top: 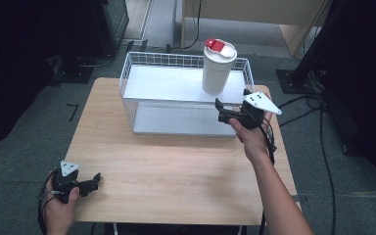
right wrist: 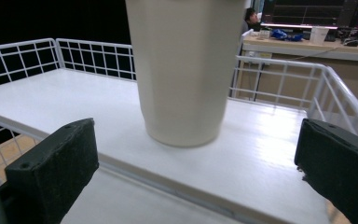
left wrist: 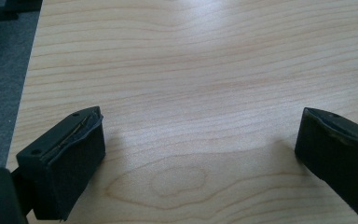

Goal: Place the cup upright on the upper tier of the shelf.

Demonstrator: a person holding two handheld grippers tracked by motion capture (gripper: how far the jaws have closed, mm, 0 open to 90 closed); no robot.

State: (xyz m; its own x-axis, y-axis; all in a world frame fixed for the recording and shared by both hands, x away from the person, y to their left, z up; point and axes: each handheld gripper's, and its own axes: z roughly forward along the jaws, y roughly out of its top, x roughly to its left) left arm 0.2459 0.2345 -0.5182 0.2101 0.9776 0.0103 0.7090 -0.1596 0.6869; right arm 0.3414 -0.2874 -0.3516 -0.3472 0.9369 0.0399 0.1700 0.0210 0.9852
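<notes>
A tall white cup (top: 217, 68) with a red tab on its lid stands upright on the top shelf of a white wire rack (top: 166, 83), toward the shelf's right end. My right gripper (top: 231, 100) hovers at the rack's front right corner, open and aimed at the cup. Seen from the right gripper view, the cup (right wrist: 184, 74) rises just beyond the wide-apart jaws of this gripper (right wrist: 198, 123), with nothing between them. At the table's near left corner my left gripper (top: 94, 182) is open; in its own view the left gripper (left wrist: 200, 121) has only bare wood between its jaws.
The rack has a lower shelf (top: 176, 120) and stands at the back of the wooden table (top: 176, 166). Wire walls (right wrist: 303, 88) rim the top shelf. Black stands and cables (top: 303, 105) lie on the floor to the right. Wooden furniture (top: 254, 12) stands behind.
</notes>
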